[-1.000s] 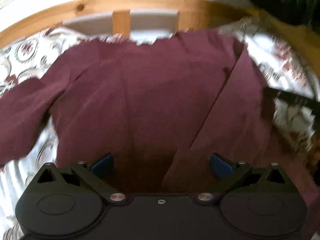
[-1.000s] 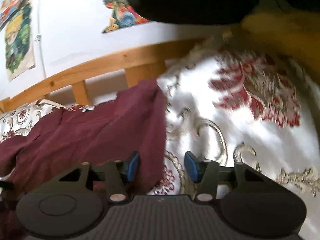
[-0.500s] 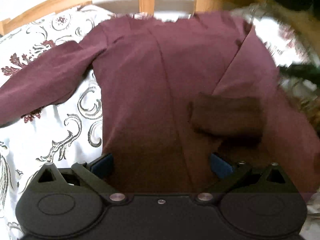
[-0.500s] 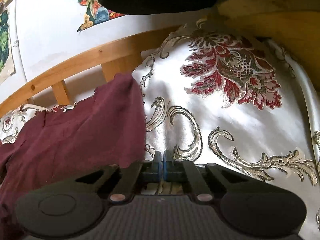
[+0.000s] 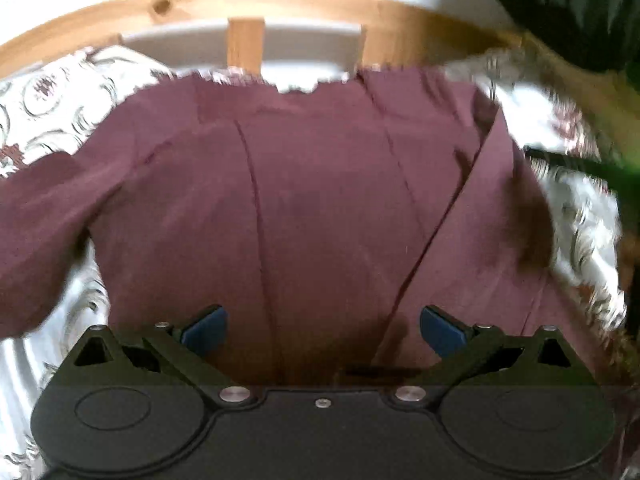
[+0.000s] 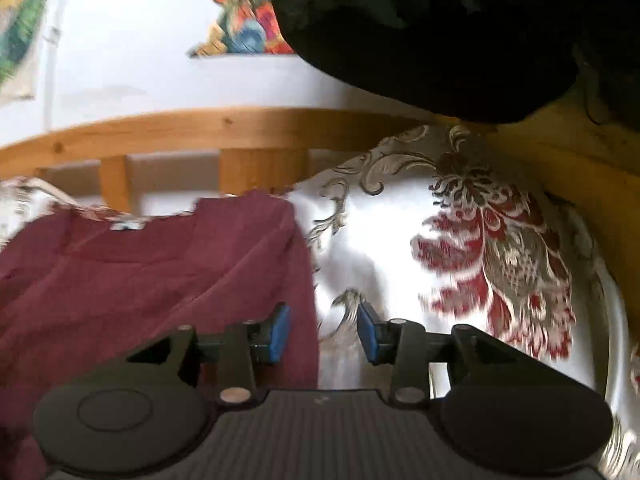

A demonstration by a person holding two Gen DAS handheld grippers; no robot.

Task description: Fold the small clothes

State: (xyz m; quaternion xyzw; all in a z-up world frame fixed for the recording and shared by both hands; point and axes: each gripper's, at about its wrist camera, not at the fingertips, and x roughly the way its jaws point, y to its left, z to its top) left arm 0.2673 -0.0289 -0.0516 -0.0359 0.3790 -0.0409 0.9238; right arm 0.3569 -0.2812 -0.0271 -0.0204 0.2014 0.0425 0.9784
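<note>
A maroon long-sleeved shirt (image 5: pixel 320 208) lies flat on the patterned bedspread (image 5: pixel 60 120), neck towards the headboard. Its right sleeve (image 5: pixel 492 240) is folded over the body; the left sleeve (image 5: pixel 44 216) lies spread out to the left. My left gripper (image 5: pixel 322 330) is open and empty above the shirt's lower part. In the right wrist view the shirt (image 6: pixel 152 272) fills the left side. My right gripper (image 6: pixel 323 330) is open and empty over the shirt's right edge and the bedspread (image 6: pixel 380 248).
A wooden slatted headboard (image 5: pixel 244 44) runs behind the shirt, also in the right wrist view (image 6: pixel 224 128). A dark garment or pillow (image 6: pixel 420 28) hangs at the top right. Colourful posters (image 6: pixel 244 36) are on the white wall.
My right gripper was shut half a second ago and is now open again. The left gripper stayed open; its view has drawn back in closer over the shirt.
</note>
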